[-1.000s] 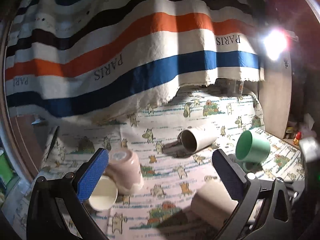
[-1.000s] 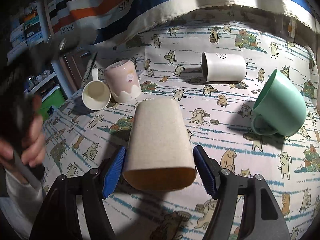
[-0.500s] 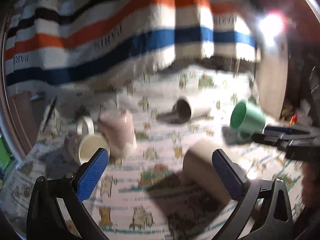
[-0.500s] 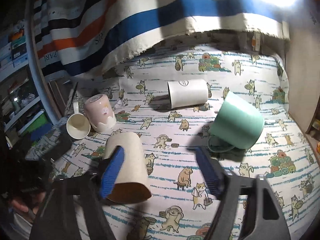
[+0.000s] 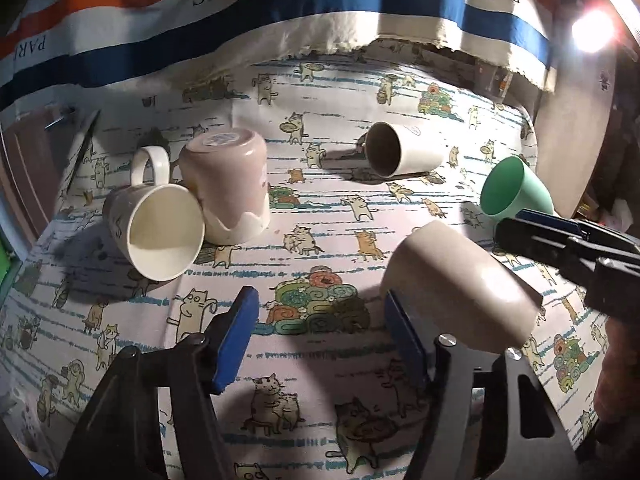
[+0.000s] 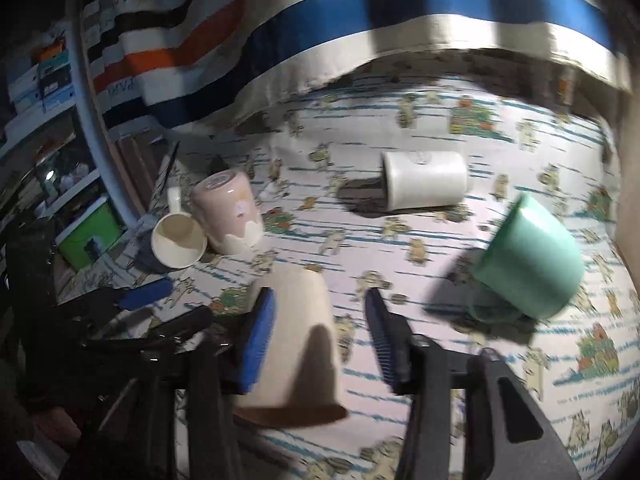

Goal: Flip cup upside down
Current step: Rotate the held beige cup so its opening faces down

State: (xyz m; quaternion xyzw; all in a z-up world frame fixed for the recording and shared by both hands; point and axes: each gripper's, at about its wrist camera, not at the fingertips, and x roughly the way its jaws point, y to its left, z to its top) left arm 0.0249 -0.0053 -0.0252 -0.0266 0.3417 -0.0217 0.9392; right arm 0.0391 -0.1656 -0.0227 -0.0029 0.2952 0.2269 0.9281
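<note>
Both tools spread open, gripping nothing: left tool (image 5: 320, 332) beside the beige cup (image 5: 460, 284) at 3 o'clock; right tool (image 6: 320, 340) over it, cup (image 6: 296, 332) lying sideways on surface (image 5: 320, 224).

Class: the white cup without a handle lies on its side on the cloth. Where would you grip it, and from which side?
Grip the white cup across its round body, midway along, coming down from above. It lies on its side, mouth toward the pink cup, so both curved walls are free to pinch.

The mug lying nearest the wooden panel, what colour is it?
Mint green mug, clearest in the right wrist view.
</note>
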